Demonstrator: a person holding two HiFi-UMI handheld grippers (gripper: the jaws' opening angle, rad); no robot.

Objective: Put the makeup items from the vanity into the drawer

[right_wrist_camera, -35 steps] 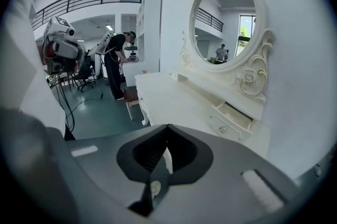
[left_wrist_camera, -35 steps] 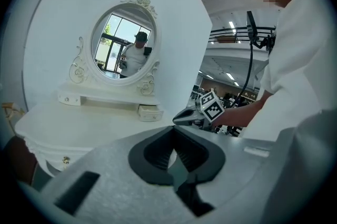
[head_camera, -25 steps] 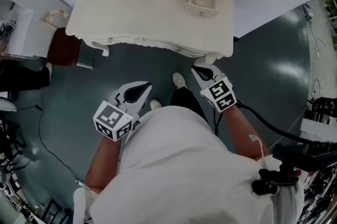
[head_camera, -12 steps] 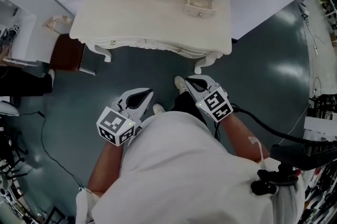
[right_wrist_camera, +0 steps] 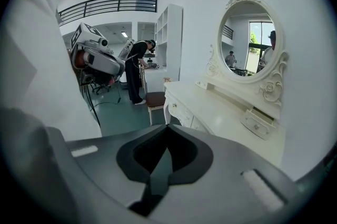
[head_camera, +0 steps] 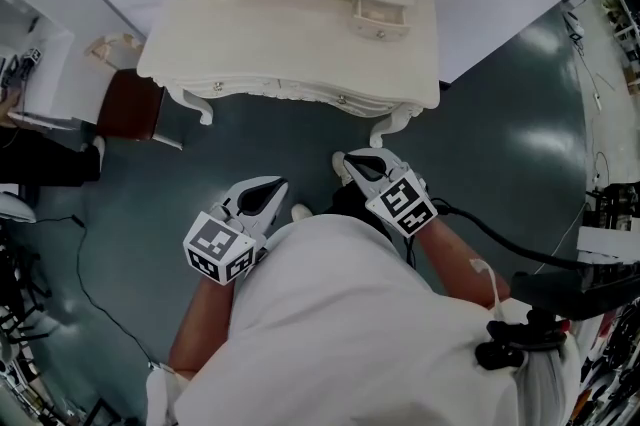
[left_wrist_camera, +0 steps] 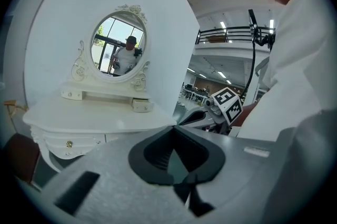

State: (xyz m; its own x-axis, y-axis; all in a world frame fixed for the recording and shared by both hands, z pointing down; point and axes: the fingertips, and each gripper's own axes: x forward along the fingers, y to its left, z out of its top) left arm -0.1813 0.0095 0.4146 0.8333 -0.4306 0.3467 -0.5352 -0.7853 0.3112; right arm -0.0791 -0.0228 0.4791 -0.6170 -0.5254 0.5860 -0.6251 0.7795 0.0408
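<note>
Gripping: nothing in either claw, as far as we can see.
Left gripper (head_camera: 280, 184): we see its jaws closed tip to tip with nothing between them, held in front of our body above the floor.
Right gripper (head_camera: 350, 158): jaws likewise pressed together and empty. It sits nearer the vanity than the left one, close to the front right leg.
Floor (head_camera: 500, 144): dark grey-green and glossy, lying between us and the furniture.
Vanity (head_camera: 290, 54): cream-white and carved, ahead of both grippers and apart from them.
Makeup items: we cannot pick any out on the pale top.
Stool (head_camera: 125, 104): red-brown seat, just beside the vanity's left end.
Drawer (head_camera: 378, 14): a small one on the raised shelf towards the right, seemingly pulled a little out.
Mirror (left_wrist_camera: 118, 44): oval, above the shelf, against the white wall.
</note>
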